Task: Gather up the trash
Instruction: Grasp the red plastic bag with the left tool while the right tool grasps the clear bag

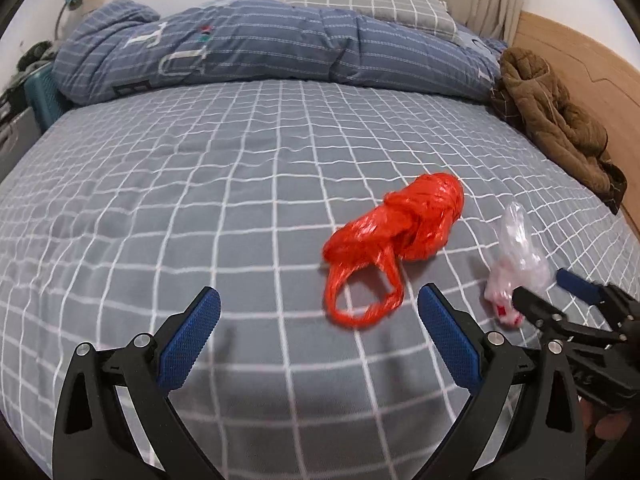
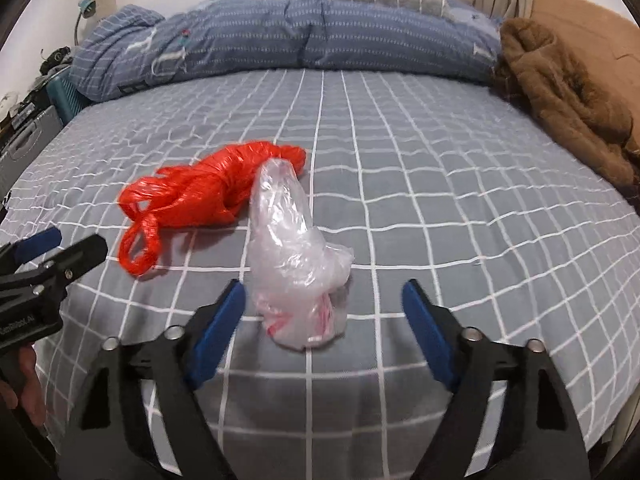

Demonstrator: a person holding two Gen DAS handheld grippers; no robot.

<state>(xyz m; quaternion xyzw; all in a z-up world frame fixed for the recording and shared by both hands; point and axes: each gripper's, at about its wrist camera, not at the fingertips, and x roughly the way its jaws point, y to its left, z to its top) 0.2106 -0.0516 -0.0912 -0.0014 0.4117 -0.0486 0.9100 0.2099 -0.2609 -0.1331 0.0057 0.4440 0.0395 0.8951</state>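
While both pieces of trash lie uncollected on the bed (image 2: 400,152), the right gripper (image 2: 322,308) straddles the clear plastic bag (image 2: 296,256), released. The left gripper (image 1: 320,320), spread and empty, nears the red plastic bag (image 1: 396,232).

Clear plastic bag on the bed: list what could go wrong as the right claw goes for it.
1. The clear plastic bag stands tall and crumpled between the right claw's open fingers; closing may catch only a thin fold, which could slip out.
2. The fingers may pinch the checked bedsheet along with it.
3. The left claw sits close beside, near the red plastic bag; the two claws could collide.
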